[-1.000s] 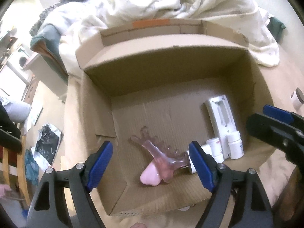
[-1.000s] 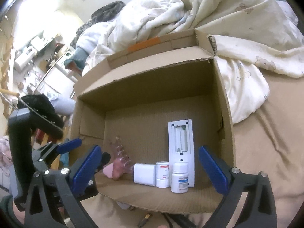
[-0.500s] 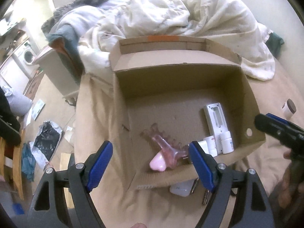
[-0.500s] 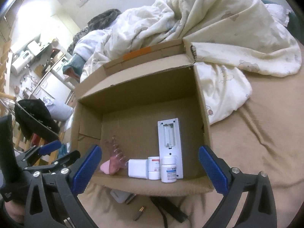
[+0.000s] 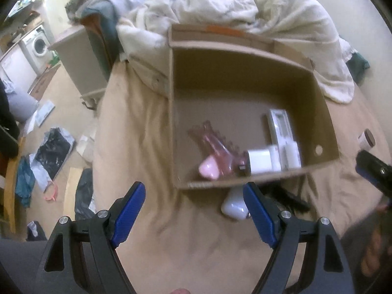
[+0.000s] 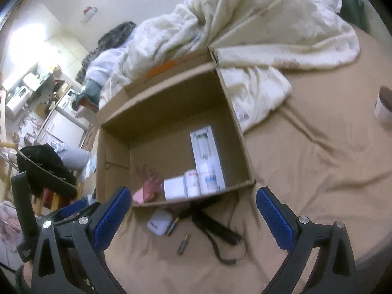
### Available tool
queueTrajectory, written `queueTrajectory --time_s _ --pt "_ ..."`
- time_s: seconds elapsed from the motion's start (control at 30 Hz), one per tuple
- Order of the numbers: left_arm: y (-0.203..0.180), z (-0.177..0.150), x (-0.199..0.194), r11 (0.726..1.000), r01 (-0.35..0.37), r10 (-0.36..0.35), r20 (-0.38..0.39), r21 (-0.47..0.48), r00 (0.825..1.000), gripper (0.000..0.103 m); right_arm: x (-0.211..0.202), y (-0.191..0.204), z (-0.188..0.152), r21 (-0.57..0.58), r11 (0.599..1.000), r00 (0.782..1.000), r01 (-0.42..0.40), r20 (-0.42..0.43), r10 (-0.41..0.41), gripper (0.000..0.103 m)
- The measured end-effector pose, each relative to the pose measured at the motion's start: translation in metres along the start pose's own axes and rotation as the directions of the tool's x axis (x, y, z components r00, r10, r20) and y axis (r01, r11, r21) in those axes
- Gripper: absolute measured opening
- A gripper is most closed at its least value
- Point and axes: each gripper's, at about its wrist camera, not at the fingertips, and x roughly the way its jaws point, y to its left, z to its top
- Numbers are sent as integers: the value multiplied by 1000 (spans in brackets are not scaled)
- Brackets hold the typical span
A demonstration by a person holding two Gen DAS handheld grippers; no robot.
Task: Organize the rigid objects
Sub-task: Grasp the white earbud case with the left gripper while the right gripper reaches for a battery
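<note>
Everything's motion-blurred, so labels on the small white bottles (image 6: 207,177) inside the cardboard box (image 6: 235,132) are unreadable. Box sits on a tan-sheeted bed (image 6: 318,171) with a rumpled duvet (image 6: 257,24) behind. White case (image 6: 159,221) lies just outside its near wall. Left gripper (image 5: 193,214) and right gripper (image 6: 193,218) both gape wide, holding nothing.

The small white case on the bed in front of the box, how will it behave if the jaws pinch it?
The small white case looks smooth and rounded, so it may slip between flat pads. It seems rigid and probably light for its size. Lying on the soft tan bedsheet, it would likely sink or slide rather than roll if pushed.
</note>
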Motion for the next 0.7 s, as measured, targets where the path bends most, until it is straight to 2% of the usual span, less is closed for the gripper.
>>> queueTrajectory --time_s 0.13,0.2,0.27,0.4,0.57,0.6,0.7 --pt "-19 -8 14 997 34 -31 -59 62 998 80 14 -7 0 49 999 999 -19 -45 22 103" --pt "-34 -13 29 991 69 -54 -123 118 991 80 18 -9 0 63 998 998 -27 -57 31 103" --pt "-48 -20 49 984 102 -71 -203 148 977 80 21 -8 0 65 997 997 -30 -65 34 103" --pt "-57 -19 83 985 83 -38 -271 153 962 80 23 -6 -1 60 997 996 -41 -73 45 103" --pt "-51 -11 109 992 106 -80 -328 62 941 79 22 -11 0 80 995 996 -51 -75 57 103" --pt "-52 -11 113 993 104 -79 -336 58 939 78 21 -13 1 87 995 995 -52 -75 59 103" --pt "-58 -13 122 991 97 -60 -344 93 937 62 23 -19 1 114 992 994 -59 -81 68 103"
